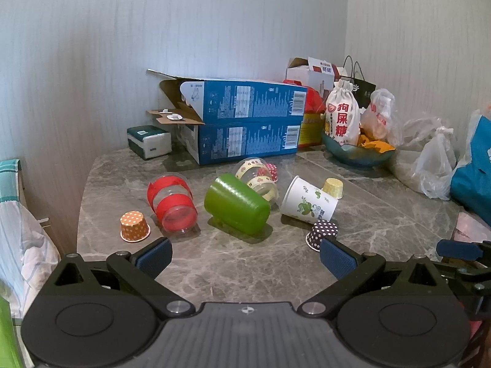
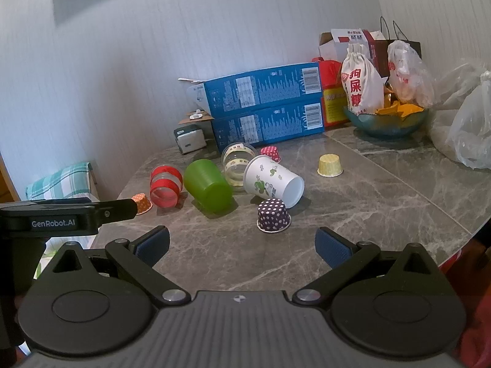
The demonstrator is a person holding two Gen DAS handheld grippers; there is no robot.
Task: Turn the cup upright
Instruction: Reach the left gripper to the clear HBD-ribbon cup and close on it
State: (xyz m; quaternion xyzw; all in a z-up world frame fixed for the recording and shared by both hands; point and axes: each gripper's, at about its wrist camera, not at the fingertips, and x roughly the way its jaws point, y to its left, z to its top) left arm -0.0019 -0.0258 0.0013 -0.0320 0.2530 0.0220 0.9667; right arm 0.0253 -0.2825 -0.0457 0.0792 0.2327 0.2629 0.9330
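Several cups lie on their sides on the grey marble table [image 1: 233, 263]: a green plastic cup [image 1: 236, 204] [image 2: 208, 185], a clear cup with red bands [image 1: 172, 204] [image 2: 165, 185], a white paper cup with green print [image 1: 308, 201] [image 2: 273, 181], and a clear cup with yellow patterned tape [image 1: 257, 178] [image 2: 237, 161]. Small paper cups stand upside down: orange dotted [image 1: 134, 226], purple dotted [image 1: 322, 233] [image 2: 273, 215], yellow [image 1: 333, 187] [image 2: 330, 165], red dotted [image 2: 270, 152]. My left gripper [image 1: 244, 257] and right gripper [image 2: 242, 247] are open and empty, in front of the cups.
Two stacked blue boxes [image 1: 245, 125] and a tissue pack [image 1: 149, 141] stand at the back. A bowl with a white drawstring bag [image 1: 343, 116] and plastic bags [image 1: 435, 156] crowd the right. The table edge runs at the left, by a chair with cloth [image 1: 12, 208].
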